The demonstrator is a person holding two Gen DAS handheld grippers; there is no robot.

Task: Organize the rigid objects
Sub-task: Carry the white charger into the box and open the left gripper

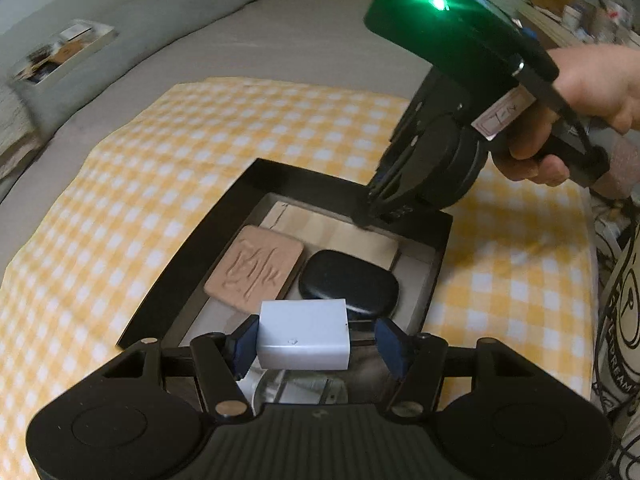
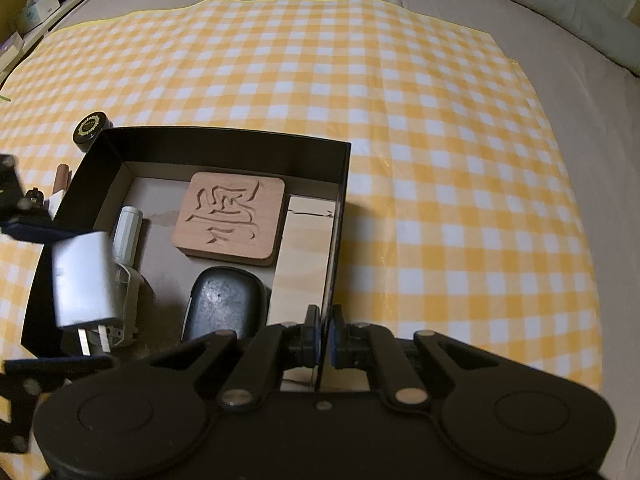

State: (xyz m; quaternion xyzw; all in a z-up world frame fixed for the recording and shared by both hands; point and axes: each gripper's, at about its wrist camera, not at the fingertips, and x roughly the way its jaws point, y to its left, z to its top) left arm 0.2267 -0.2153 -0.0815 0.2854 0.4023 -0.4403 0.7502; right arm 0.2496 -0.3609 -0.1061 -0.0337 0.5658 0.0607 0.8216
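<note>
A black box (image 1: 192, 248) (image 2: 224, 138) sits on a yellow checked cloth. Inside lie a carved wooden tile (image 1: 256, 268) (image 2: 230, 218), a black oval case (image 1: 348, 284) (image 2: 226, 304), a pale wood board (image 1: 340, 232) (image 2: 304, 256) and a white cylinder (image 2: 127, 232). My left gripper (image 1: 316, 342) (image 2: 60, 296) holds a white plug adapter (image 1: 304, 334) (image 2: 84, 280) over the box's near end; its right pad stands slightly off the adapter. My right gripper (image 2: 326, 338) (image 1: 372, 212) is shut on the box's side wall (image 2: 336, 240).
A small black round jar (image 2: 91, 130) and a brown stick (image 2: 62, 178) lie on the cloth just outside the box. The checked cloth (image 2: 440, 160) covers a grey bed (image 1: 280, 40). Clutter and a printed bag (image 1: 624, 300) sit at the bed's side.
</note>
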